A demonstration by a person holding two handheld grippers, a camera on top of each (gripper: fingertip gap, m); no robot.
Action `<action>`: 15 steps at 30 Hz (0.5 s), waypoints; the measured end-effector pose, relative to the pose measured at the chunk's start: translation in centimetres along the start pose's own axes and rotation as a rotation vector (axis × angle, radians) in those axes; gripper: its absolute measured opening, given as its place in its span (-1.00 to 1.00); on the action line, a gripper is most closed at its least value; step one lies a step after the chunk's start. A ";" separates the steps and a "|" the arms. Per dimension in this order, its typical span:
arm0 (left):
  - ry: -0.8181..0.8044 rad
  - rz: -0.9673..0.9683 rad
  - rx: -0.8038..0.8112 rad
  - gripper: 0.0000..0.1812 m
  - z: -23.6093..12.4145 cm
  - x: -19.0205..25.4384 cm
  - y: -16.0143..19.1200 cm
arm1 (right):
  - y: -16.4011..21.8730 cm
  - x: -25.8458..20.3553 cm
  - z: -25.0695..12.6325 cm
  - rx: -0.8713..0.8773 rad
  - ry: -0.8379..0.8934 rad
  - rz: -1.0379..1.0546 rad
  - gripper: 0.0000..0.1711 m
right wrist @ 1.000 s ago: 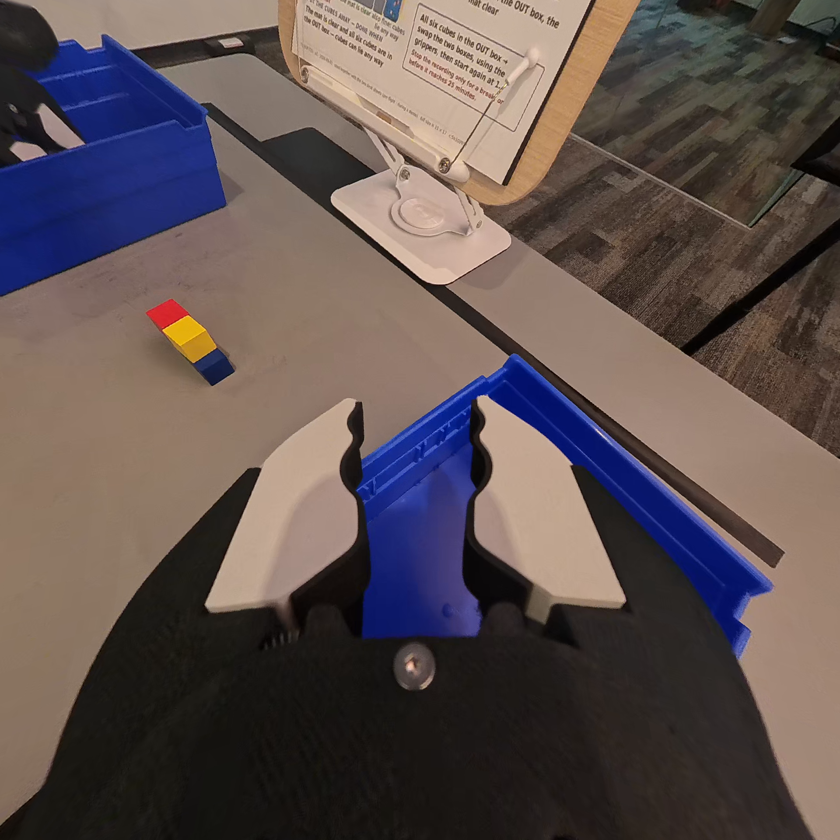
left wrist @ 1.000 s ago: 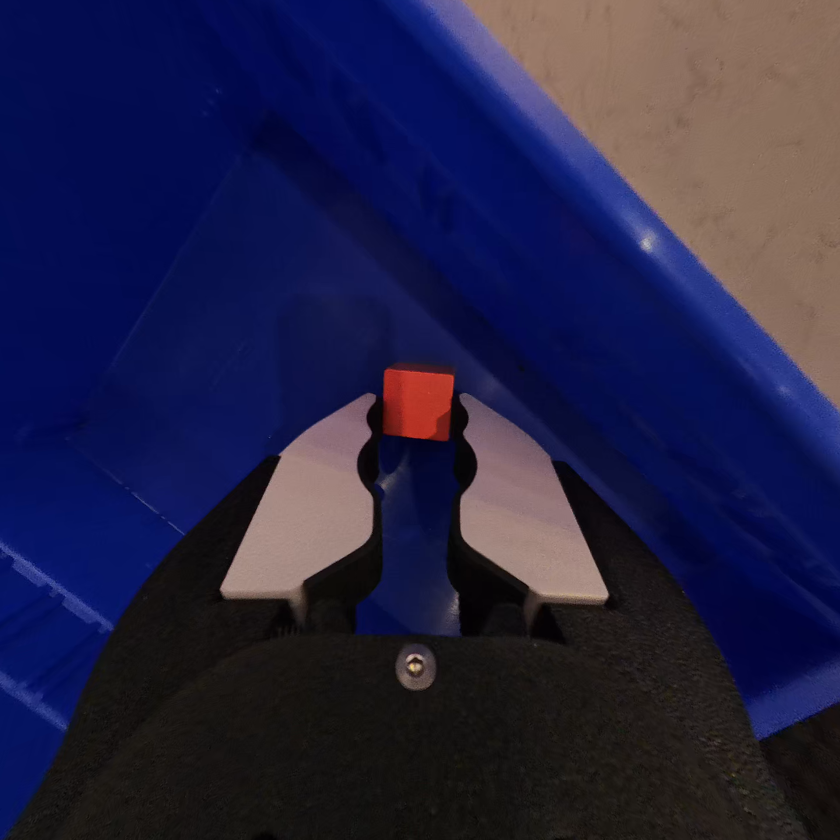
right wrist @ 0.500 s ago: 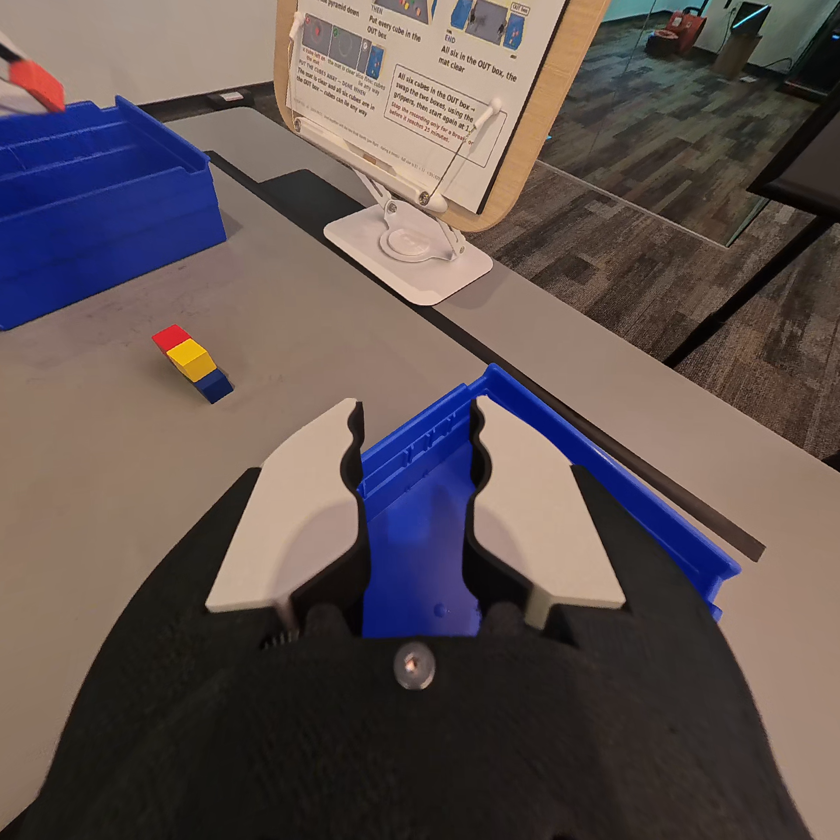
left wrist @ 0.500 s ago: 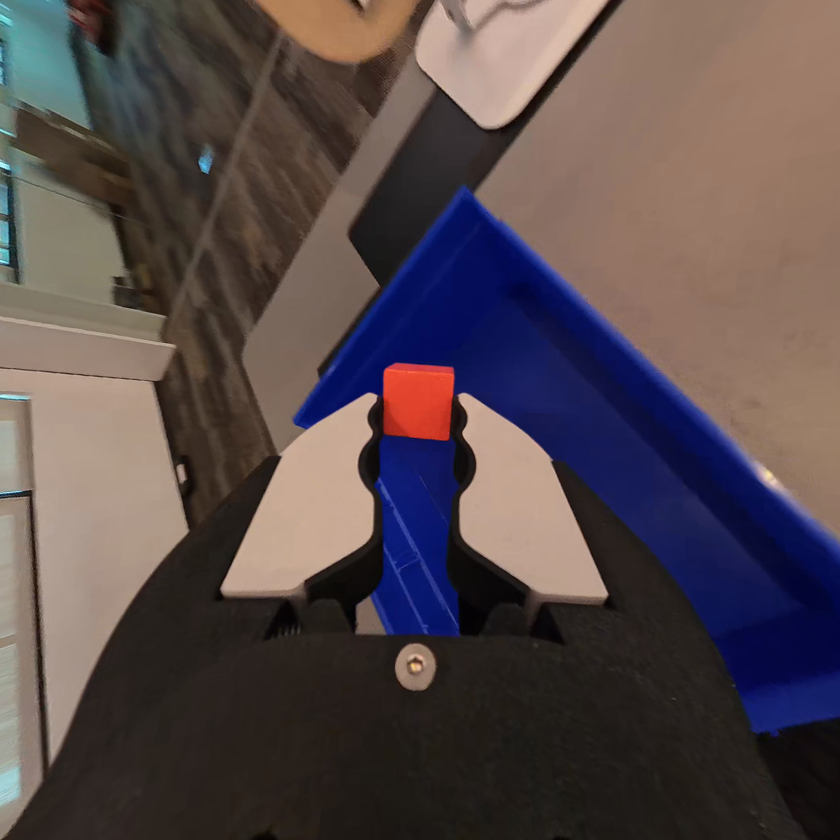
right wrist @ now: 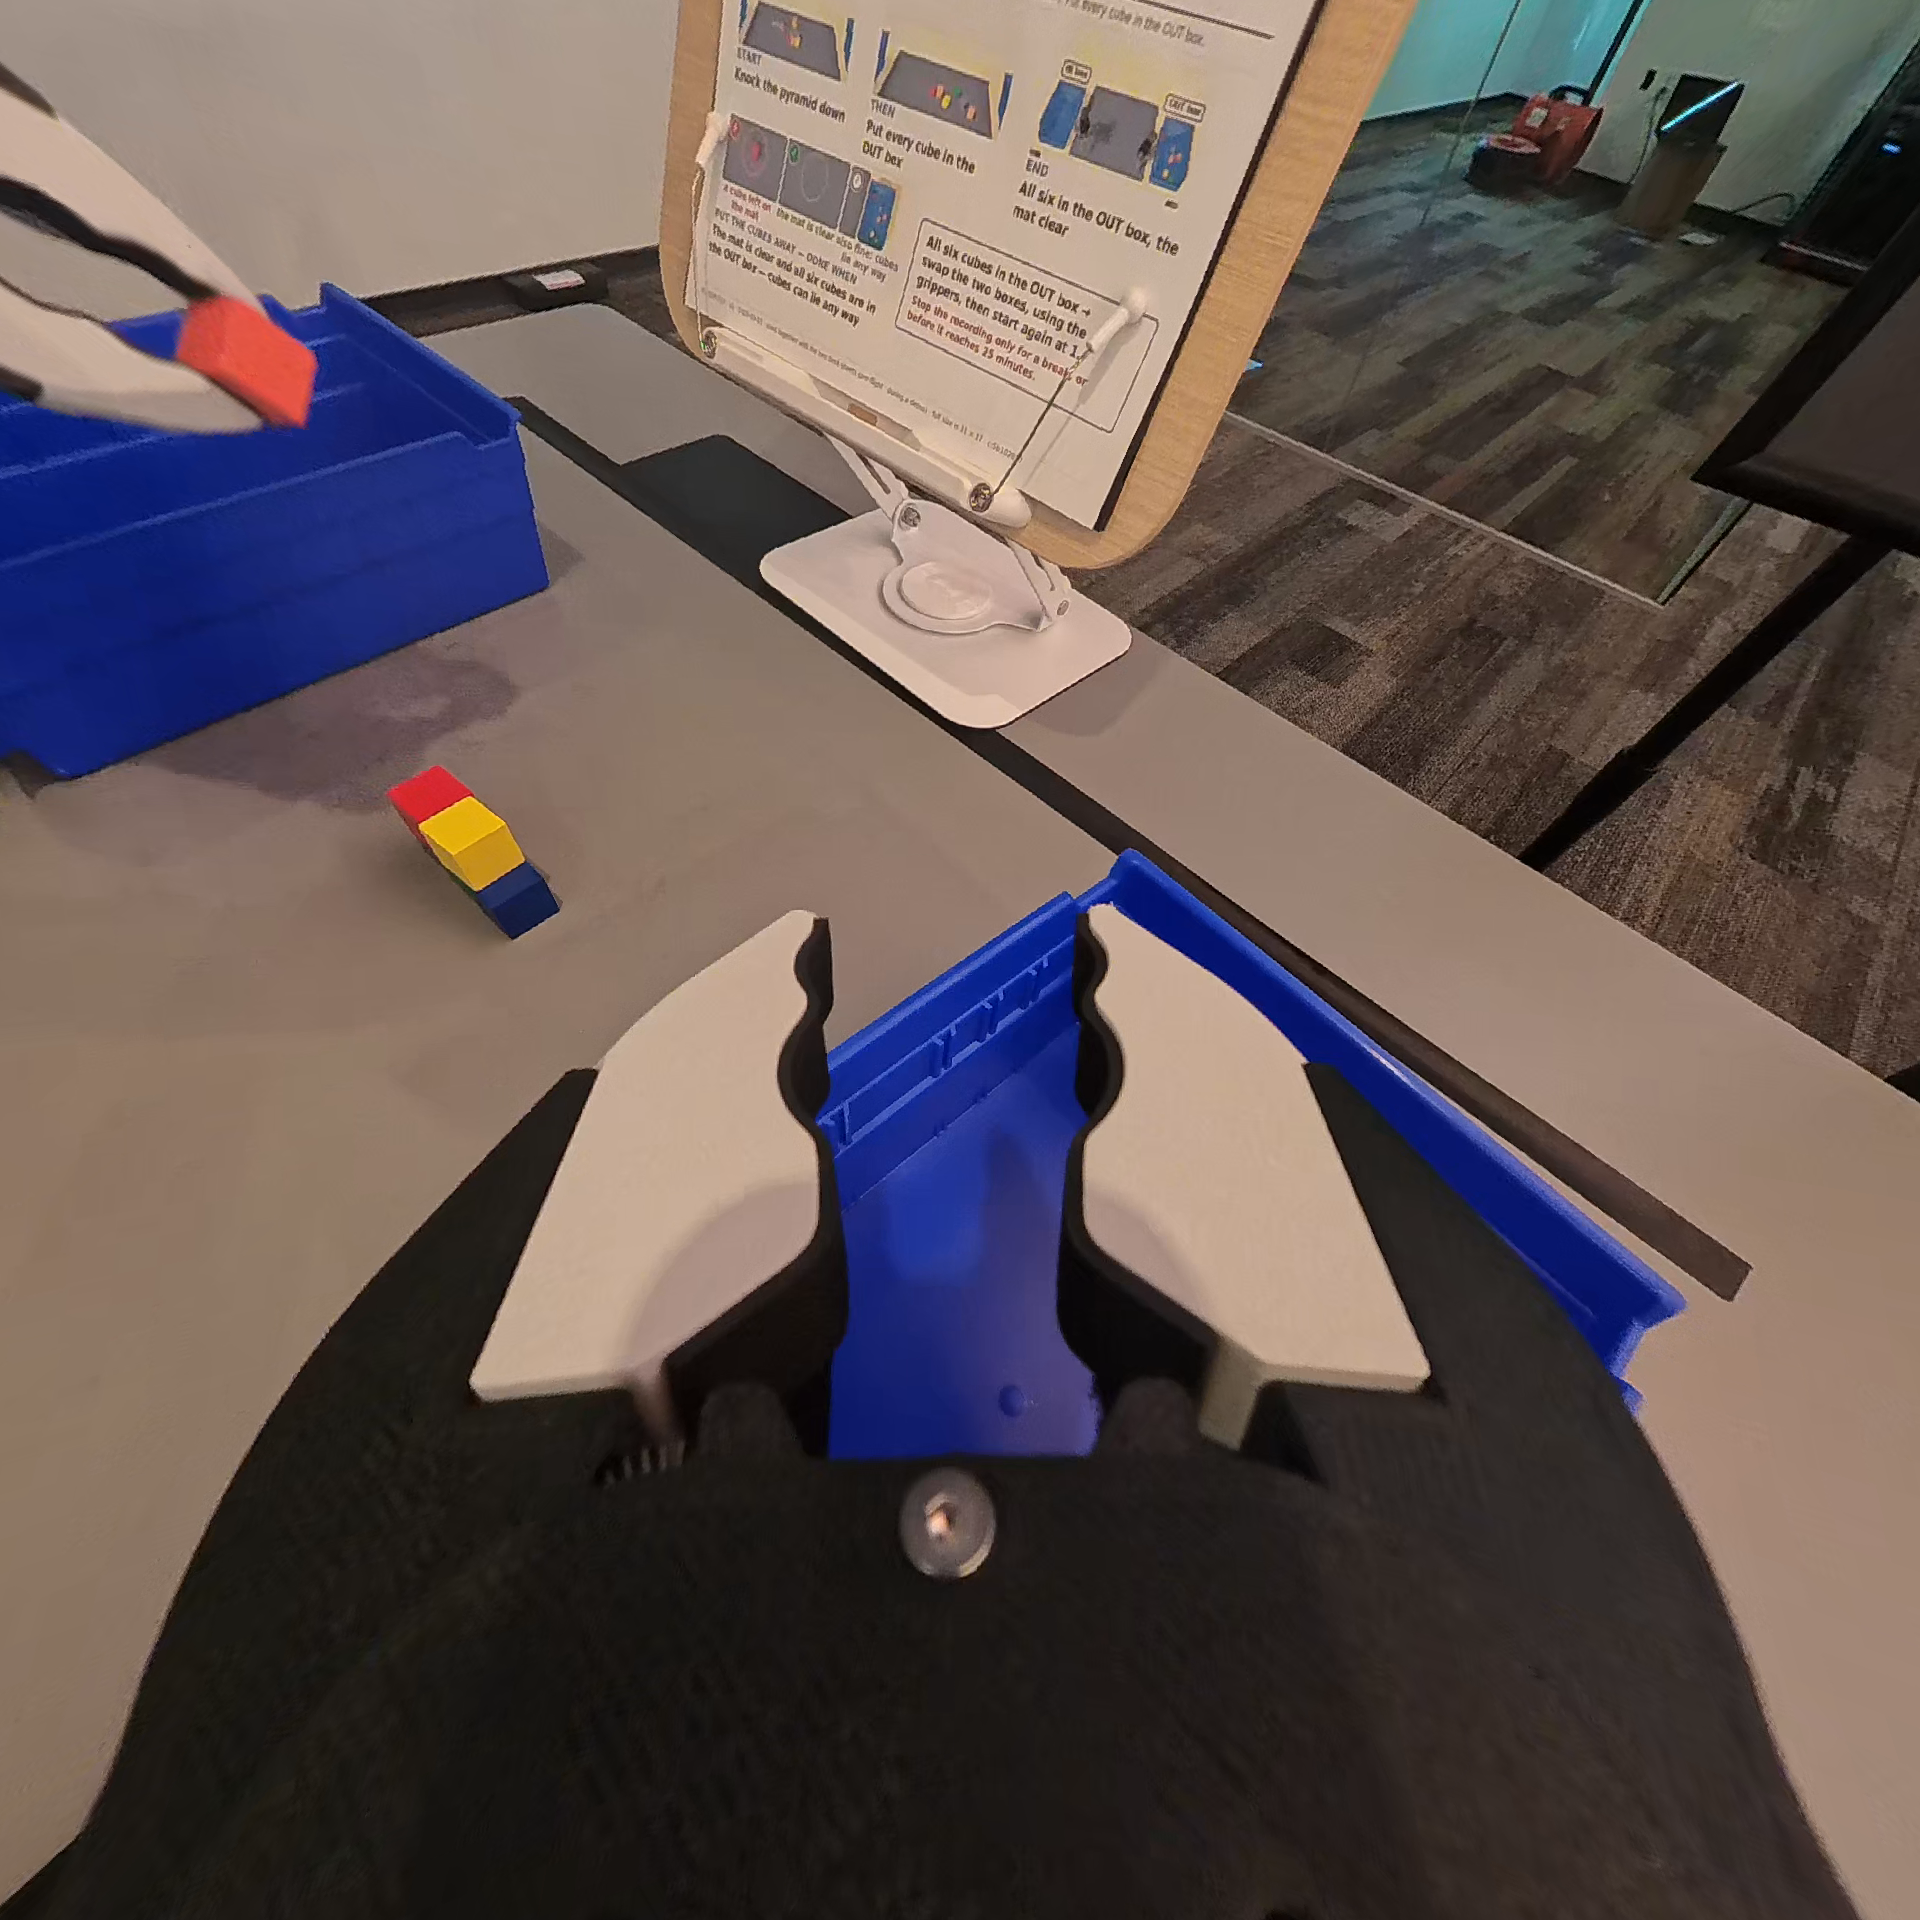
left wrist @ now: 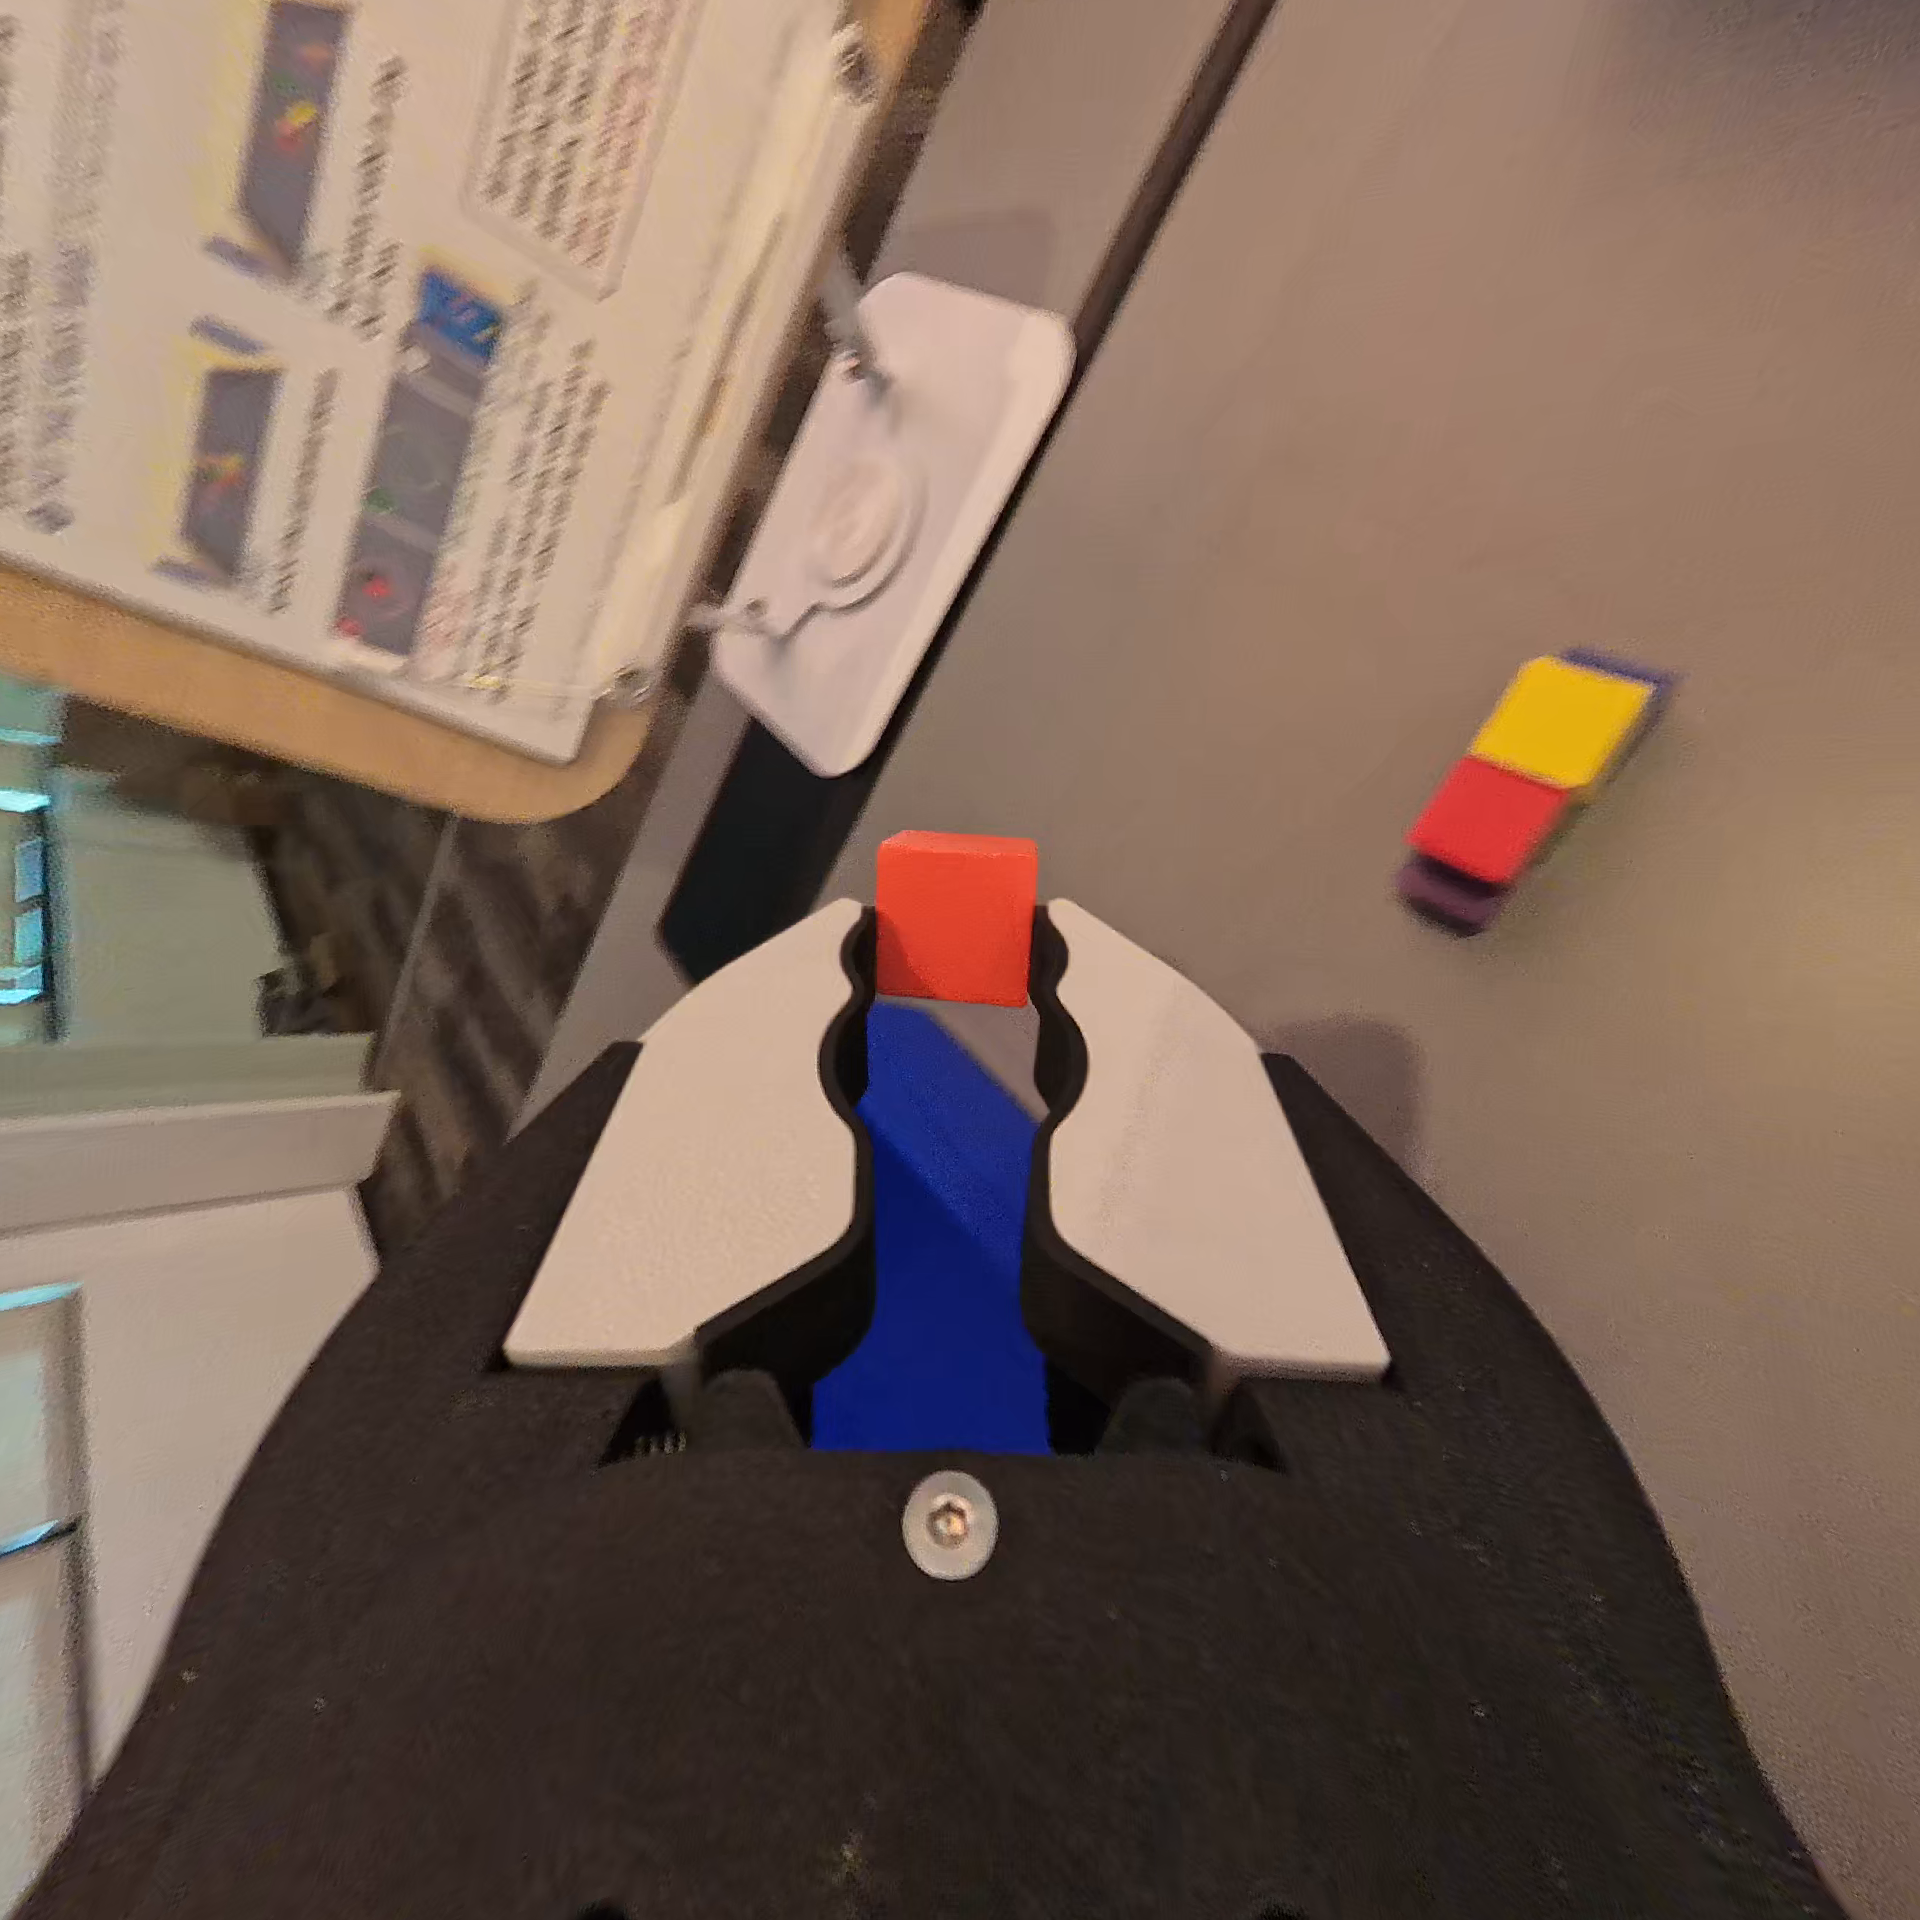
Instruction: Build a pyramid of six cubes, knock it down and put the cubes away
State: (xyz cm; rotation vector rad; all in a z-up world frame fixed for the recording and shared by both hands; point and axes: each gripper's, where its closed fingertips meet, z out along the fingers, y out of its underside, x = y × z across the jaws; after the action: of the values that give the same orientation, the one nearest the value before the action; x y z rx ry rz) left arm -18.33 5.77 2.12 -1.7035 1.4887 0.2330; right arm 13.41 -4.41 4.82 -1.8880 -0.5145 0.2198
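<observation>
My left gripper (left wrist: pixel 956 912) is shut on an orange-red cube (left wrist: pixel 956 935) and holds it in the air above the edge of the left blue box (left wrist: pixel 935 1247). It also shows in the right wrist view, with the cube (right wrist: pixel 249 358) over that box (right wrist: pixel 260 540). A small stack of cubes stands on the grey mat, with a red cube (left wrist: pixel 1486 816) and a yellow cube (left wrist: pixel 1558 722) on top of dark blue ones (left wrist: pixel 1449 904). The stack also shows in the right wrist view (right wrist: pixel 473 836). My right gripper (right wrist: pixel 948 920) is open and empty above the right blue box (right wrist: pixel 1351 1060).
A white stand (right wrist: pixel 945 613) carries a wooden board with a printed sheet (right wrist: pixel 966 208) at the table's far edge. A dark strip (right wrist: pixel 1351 997) runs along the grey mat (right wrist: pixel 260 1039). Beyond the table is wood-pattern floor. The gap from one gripper's tips to the other's is roughly 35 cm.
My left gripper has lifted the orange-red cube out of the left blue box and swung towards the stack on the mat. My right gripper has stayed open over the right box.
</observation>
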 end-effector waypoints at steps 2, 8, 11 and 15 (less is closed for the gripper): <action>0.149 0.008 0.036 -0.69 0.5 2.9 -1.6 | 0.0 0.1 -0.2 0.005 -0.001 0.003 -0.47; 0.497 0.099 0.049 -0.69 3.6 9.9 -2.9 | 0.0 0.2 -0.6 0.009 -0.003 0.002 -0.47; 0.577 0.189 0.002 -0.69 5.0 11.4 -1.7 | 0.0 0.2 -0.8 0.013 -0.006 0.003 -0.47; 0.661 0.215 -0.049 -0.69 6.0 12.5 -0.6 | -0.1 0.3 -0.9 0.021 -0.007 0.005 -0.47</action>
State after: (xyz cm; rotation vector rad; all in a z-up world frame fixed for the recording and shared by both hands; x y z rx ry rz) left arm -12.07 0.70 -9.21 -1.7457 2.1628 -0.2100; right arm 13.98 -5.03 5.30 -1.8690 -0.5110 0.2343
